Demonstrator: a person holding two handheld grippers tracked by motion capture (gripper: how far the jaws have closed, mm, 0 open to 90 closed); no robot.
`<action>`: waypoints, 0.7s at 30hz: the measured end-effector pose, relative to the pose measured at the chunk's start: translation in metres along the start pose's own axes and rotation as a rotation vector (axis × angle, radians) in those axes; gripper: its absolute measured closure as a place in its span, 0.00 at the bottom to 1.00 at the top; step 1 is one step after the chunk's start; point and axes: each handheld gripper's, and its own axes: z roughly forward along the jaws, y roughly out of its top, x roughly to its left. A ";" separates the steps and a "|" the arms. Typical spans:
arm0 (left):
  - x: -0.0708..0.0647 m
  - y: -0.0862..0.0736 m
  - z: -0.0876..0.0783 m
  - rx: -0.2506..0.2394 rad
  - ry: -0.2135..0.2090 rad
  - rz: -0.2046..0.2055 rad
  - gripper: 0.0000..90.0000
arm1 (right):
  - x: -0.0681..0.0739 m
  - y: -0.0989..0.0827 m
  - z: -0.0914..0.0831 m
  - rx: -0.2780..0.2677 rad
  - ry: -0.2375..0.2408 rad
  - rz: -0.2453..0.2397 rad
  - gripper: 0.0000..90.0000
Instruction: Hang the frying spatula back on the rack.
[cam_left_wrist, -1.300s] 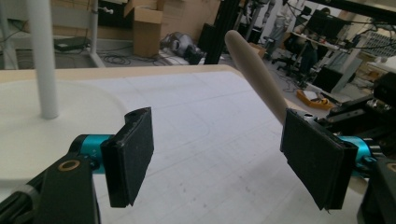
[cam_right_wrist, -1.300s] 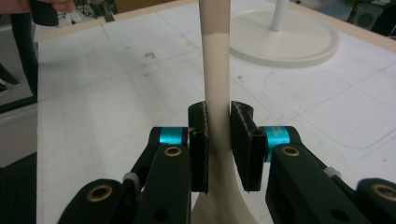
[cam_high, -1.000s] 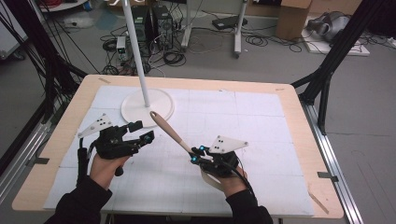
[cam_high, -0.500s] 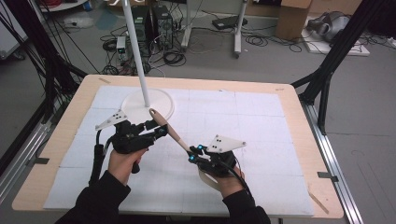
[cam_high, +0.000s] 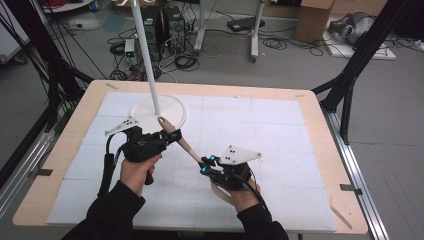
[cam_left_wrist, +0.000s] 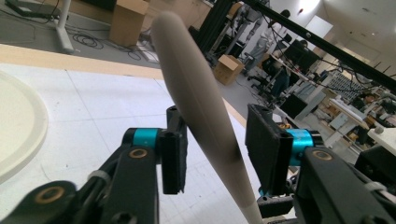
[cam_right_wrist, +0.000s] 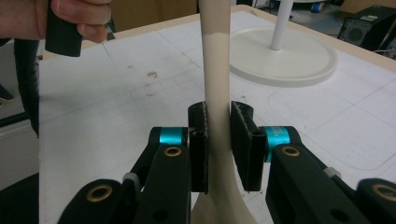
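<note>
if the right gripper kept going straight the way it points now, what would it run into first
Likely the left gripper. The right gripper, clamped on the beige spoon handle, points up along it, and the left gripper's jaws straddle that handle's far end. Beyond stands the white round stand base, though depth is hard to judge.

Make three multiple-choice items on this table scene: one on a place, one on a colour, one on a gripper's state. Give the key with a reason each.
1. Where does the white round stand base sit?
A. at the table's far left part
B. at the near right corner
C. on the floor

2. What colour is the long handle held over the table?
A. blue
B. pale beige
C. black

3. How does the right gripper stand?
A. open, nothing between its jaws
B. shut on the handle
C. lying loose on the table

Key: 1 A, the high view shows the base far and left. 2 B, both gripper views show it pale beige. 3 B, in the right gripper view both pads press the handle.
</note>
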 end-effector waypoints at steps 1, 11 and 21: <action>0.000 0.000 0.000 -0.001 -0.001 -0.001 0.69 | 0.000 0.000 0.000 0.000 -0.001 -0.004 0.86; -0.006 0.001 0.003 -0.027 -0.016 -0.022 0.75 | 0.003 0.002 0.000 -0.012 -0.021 -0.005 0.86; -0.025 0.010 0.009 -0.053 -0.100 0.030 0.81 | 0.003 0.003 0.000 -0.032 -0.018 0.003 0.85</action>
